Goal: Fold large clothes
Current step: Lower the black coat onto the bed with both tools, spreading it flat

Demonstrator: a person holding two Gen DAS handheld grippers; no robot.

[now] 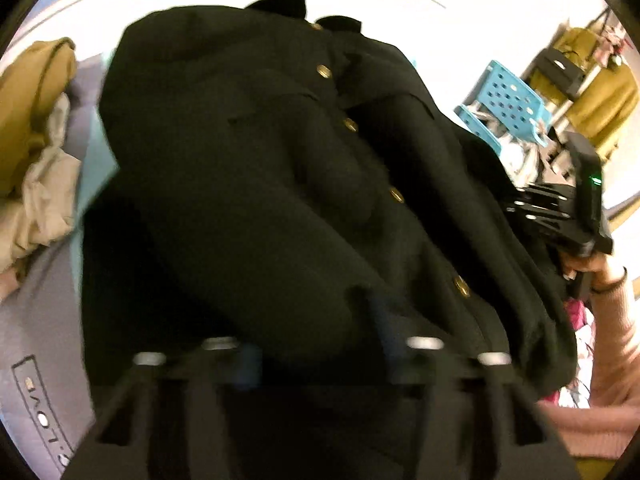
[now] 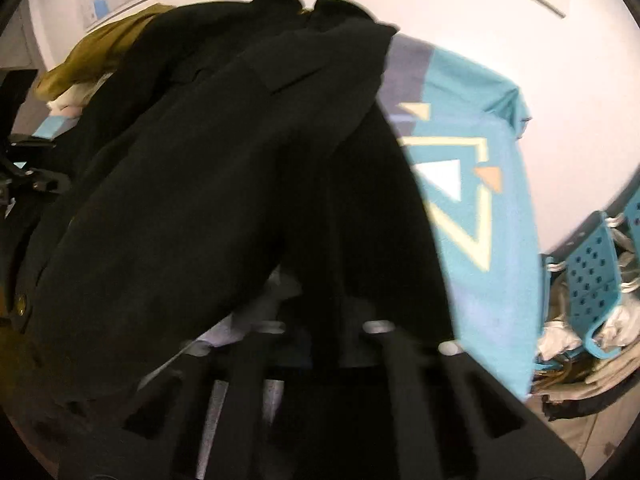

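While both grippers pinch its hem, black coat (image 1: 248,168) stretches collar-away.

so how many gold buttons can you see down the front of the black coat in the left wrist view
5, in a diagonal line down the black coat: collar, chest, waist, hem. More may be hidden.

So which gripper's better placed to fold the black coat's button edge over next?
Left, probably: the left gripper sits at the black coat hem beside the gold buttons. The right gripper holds the plain side.
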